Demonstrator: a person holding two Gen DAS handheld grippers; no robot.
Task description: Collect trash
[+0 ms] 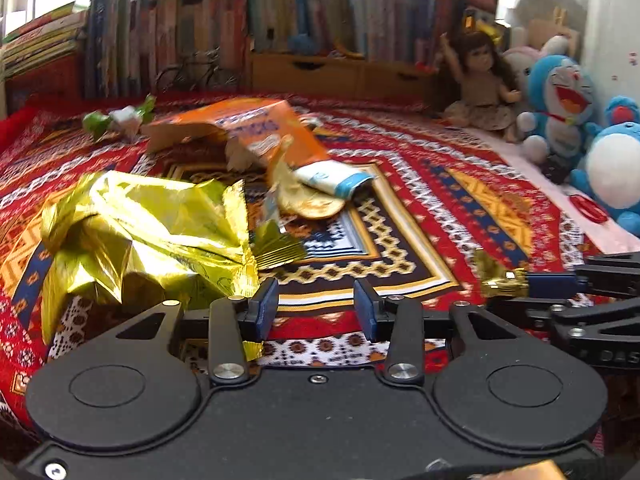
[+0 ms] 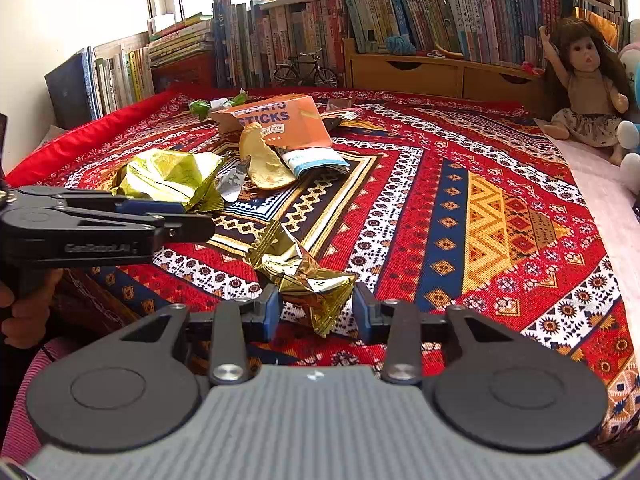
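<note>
**Wrappers on patterned cloth; both tongs spread**

Patterned cloth (image 2: 440,208) carries the trash. Orange box (image 2: 280,122) lies flat, long axis running left-far to right-near. Big gold foil bag (image 1: 152,220) sits crumpled, just beside the left gripper (image 1: 316,308), whose jaws stand apart with nothing between them. Only the right wrist view shows the small gold wrapper (image 2: 308,276) whole: long axis slanting near-right, lower tip between the spread jaws of the right gripper (image 2: 316,312); contact unclear.
</note>
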